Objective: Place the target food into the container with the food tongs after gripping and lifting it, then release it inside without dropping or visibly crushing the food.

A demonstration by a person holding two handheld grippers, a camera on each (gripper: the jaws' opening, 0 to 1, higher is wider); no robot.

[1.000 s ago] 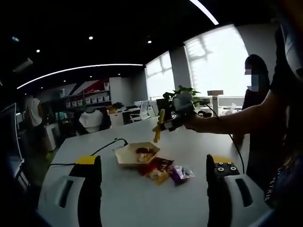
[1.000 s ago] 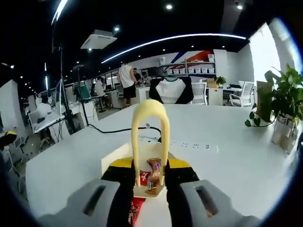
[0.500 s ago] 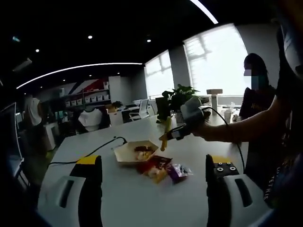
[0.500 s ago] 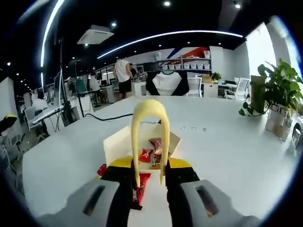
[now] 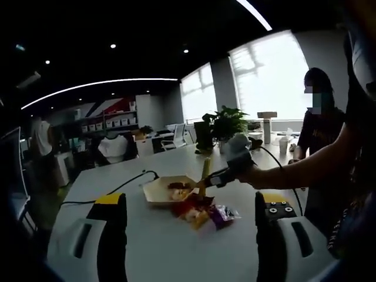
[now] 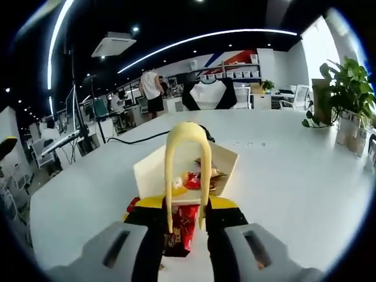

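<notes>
Right gripper view: red snack packet (image 6: 180, 229) writing unreadable, between tongs (image 6: 187, 170)

A: Tongs (image 6: 187, 170) pale yellow. Container (image 6: 183, 170) cream, nearly white inside. Table (image 6: 294, 176) white.

B: Packets in the container (image 6: 194, 179): red, with a bit of brown and yellow. Packet between the tong tips (image 6: 179, 230): red and dark, with small light print.

A: Right gripper (image 6: 187, 226): black jaws with yellow bands, grey body. Left gripper (image 5: 191, 235) likewise.

B: Left gripper view, loose packets beside the container (image 5: 205, 212): red, yellow, one purple. Cable on the table (image 5: 126, 185) black. Plant (image 6: 346, 88) green
</notes>
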